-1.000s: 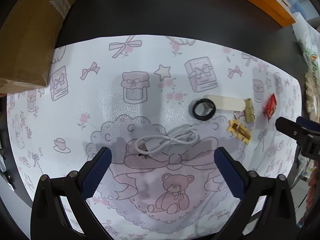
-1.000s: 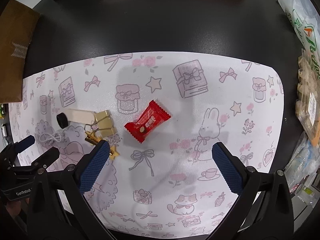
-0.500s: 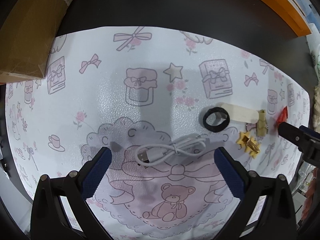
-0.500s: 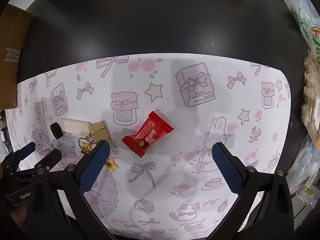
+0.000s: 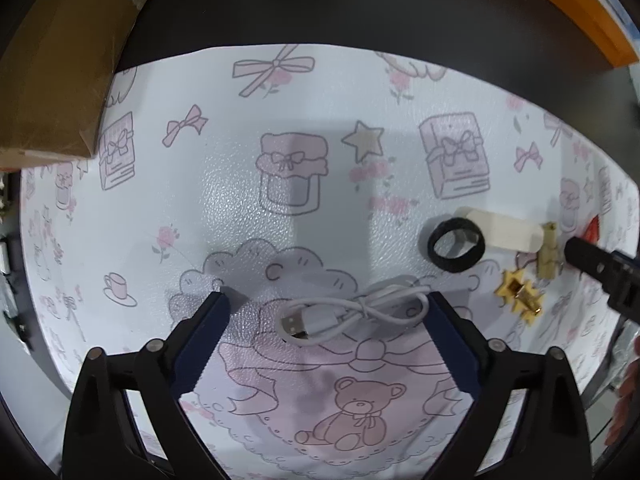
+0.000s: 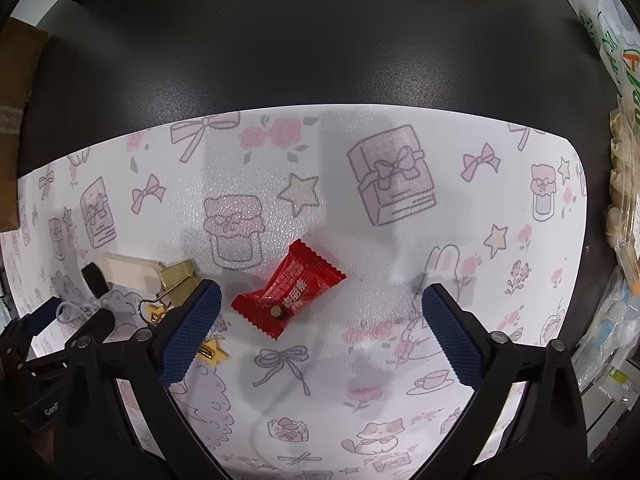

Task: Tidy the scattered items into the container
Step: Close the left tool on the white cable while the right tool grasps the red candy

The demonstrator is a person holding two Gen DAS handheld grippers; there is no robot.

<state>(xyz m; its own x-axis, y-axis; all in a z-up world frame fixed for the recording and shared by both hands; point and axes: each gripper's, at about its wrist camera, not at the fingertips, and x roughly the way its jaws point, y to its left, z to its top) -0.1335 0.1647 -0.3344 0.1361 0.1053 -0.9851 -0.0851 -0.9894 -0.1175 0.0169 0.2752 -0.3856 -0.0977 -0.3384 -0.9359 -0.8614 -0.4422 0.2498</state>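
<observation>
cable (image 5: 352,312) first: the white cable lies coiled on my mat (image 5: 240,200), right between the two blue pads of my left gripper (image 5: 326,334). the pads stand wide apart and do not touch it, so the left gripper is released and holds nothing. the plug end points to the left. a bit to the right and further back lies a black ring (image 5: 456,249), and it touches a cream block (image 5: 504,230) behind it. right of that block is a gold clip (image 5: 549,250), and nearer to me a little gold star (image 5: 518,302). a brown box (image 5: 60,64) sits at the far left corner, with its edge over the mat. i can see the black tip of my other gripper poke in from the right edge. in the right view, my right gripper (image 6: 318,334) is wide apart too, released, with nothing in it. a red candy (image 6: 290,289) in a shiny wrapper lies flat on the mat between its blue pads, a bit nearer the left pad, and no pad touches it. to the left of the candy i see the gold clip (image 6: 178,276), the cream block (image 6: 130,272) and the black ring (image 6: 95,278) in a row. the gold star (image 6: 212,354) peeks out under the left pad. the white cable (image 6: 74,312) shows at the far left, just past the black fingers of my left gripper. the mat is white with pink bows, jars, books and a bear, and it lies on a dark table (image 6: 320,40). some bags (image 6: 616,60) lie along the right edge. i cannot tell which thing here is the container.
</observation>
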